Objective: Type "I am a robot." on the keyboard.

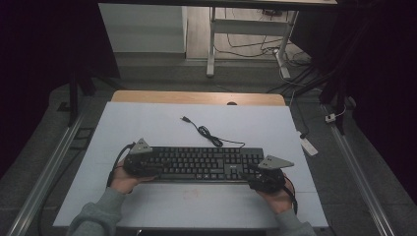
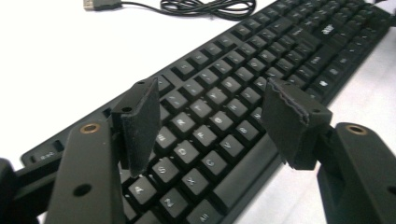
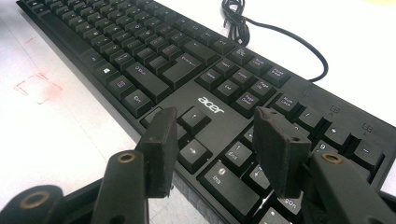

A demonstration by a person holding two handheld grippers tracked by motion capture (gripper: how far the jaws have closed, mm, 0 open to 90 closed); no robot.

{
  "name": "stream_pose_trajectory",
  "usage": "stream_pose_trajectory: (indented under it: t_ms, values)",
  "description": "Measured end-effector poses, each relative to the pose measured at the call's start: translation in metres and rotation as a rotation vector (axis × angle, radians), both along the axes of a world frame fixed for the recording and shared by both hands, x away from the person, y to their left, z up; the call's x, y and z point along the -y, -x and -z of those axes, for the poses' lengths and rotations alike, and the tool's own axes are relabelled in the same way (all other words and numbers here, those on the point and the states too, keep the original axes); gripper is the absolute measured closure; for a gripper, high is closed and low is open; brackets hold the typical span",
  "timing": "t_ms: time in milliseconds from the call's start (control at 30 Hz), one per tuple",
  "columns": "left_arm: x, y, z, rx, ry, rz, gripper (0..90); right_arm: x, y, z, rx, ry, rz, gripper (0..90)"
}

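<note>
A black Acer keyboard [image 1: 204,164] lies across the middle of the white table cover, keys up. Its cable [image 1: 209,133] coils behind it and ends in a USB plug [image 1: 185,118]. My left gripper [image 1: 147,168] is at the keyboard's left end. In the left gripper view it [image 2: 211,91] stands open over the letter keys [image 2: 205,116], one jaw over the upper rows and the other near the front edge. My right gripper [image 1: 256,180] is at the right end. It [image 3: 215,116] is open above the arrow keys [image 3: 194,119] and number pad [image 3: 243,154], holding nothing.
The white cover [image 1: 147,123] has bare room in front of and behind the keyboard. A faint red square [image 3: 37,87] is drawn on it near the front. The wooden table edge [image 1: 196,97] runs along the back. A power strip [image 1: 309,146] and cables lie on the floor at right.
</note>
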State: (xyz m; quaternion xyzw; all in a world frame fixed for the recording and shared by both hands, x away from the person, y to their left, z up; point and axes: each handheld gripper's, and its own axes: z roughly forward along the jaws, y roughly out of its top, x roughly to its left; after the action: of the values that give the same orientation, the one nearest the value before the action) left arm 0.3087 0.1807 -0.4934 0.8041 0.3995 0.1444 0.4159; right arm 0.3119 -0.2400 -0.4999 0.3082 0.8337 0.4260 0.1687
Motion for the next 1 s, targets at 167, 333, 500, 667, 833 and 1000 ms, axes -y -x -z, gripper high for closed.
stream_pose_trajectory:
  t_ms: [167, 333, 500, 667, 833, 1000]
  values:
    - [-0.003, -0.006, 0.004, -0.01, -0.02, -0.037, 42.5, -0.001, 0.0, 0.0, 0.0, 0.0, -0.001, 50.4]
    - [-0.004, -0.012, 0.008, -0.022, -0.035, -0.045, 52.1, -0.001, 0.0, 0.001, -0.001, 0.0, -0.002, 50.4]
    - [0.0, -0.016, 0.012, -0.022, -0.058, -0.04, 62.4, -0.001, 0.0, 0.001, -0.001, 0.0, -0.002, 50.4]
    - [0.006, -0.02, 0.016, -0.028, -0.075, -0.032, 74.3, -0.001, -0.001, 0.002, 0.0, 0.004, -0.005, 50.4]
    - [0.01, -0.024, 0.02, -0.048, -0.089, -0.016, 86.3, -0.001, -0.001, 0.002, 0.001, 0.005, -0.004, 50.4]
    - [0.014, -0.028, 0.024, -0.066, -0.107, -0.005, 89.0, -0.002, -0.001, 0.002, -0.002, 0.002, -0.004, 50.4]
